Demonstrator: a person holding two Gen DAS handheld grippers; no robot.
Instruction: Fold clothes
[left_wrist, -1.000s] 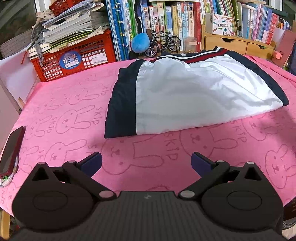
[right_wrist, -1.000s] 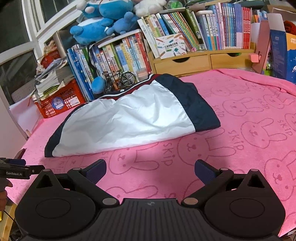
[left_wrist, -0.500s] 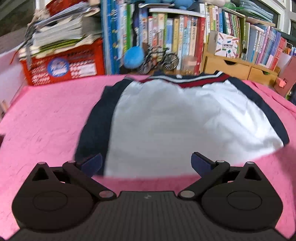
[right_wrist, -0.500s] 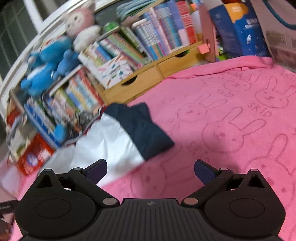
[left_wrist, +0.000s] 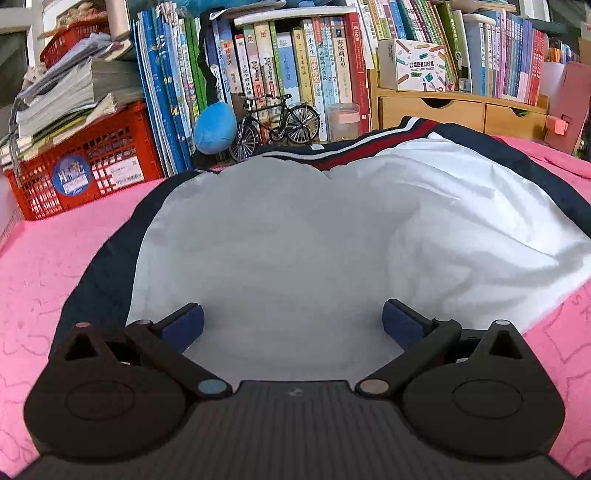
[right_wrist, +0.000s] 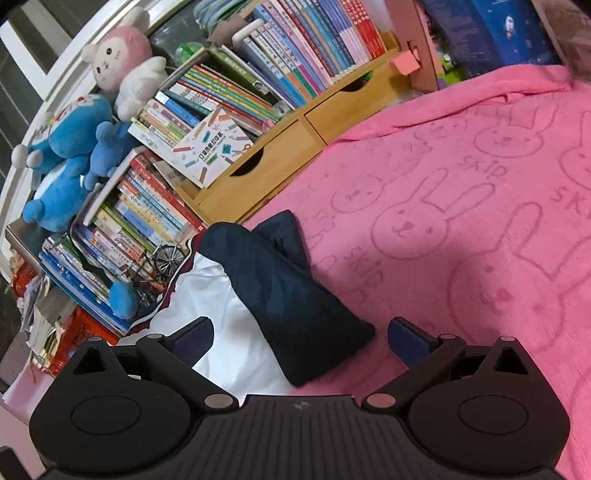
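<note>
A folded white garment (left_wrist: 295, 236) with navy side panels and a red-and-white striped band lies on the pink rabbit-print cloth (left_wrist: 48, 266). My left gripper (left_wrist: 292, 323) is open, low over the garment's near white edge, with its fingers over the fabric. My right gripper (right_wrist: 300, 338) is open over the garment's right end, with the navy panel (right_wrist: 295, 299) between its fingers. Neither holds anything.
Behind the garment stand rows of books (left_wrist: 295, 70), a red crate (left_wrist: 85, 170) of papers, a model bicycle (left_wrist: 275, 122), a blue plush ball (left_wrist: 214, 127) and wooden drawers (left_wrist: 458, 110). Plush toys (right_wrist: 74, 147) sit on the books. Pink cloth (right_wrist: 480, 221) spreads to the right.
Both grippers have moved forward from the cloth's near side to the garment. The left one now hangs over its near edge; the right one has swung to its right navy end.
</note>
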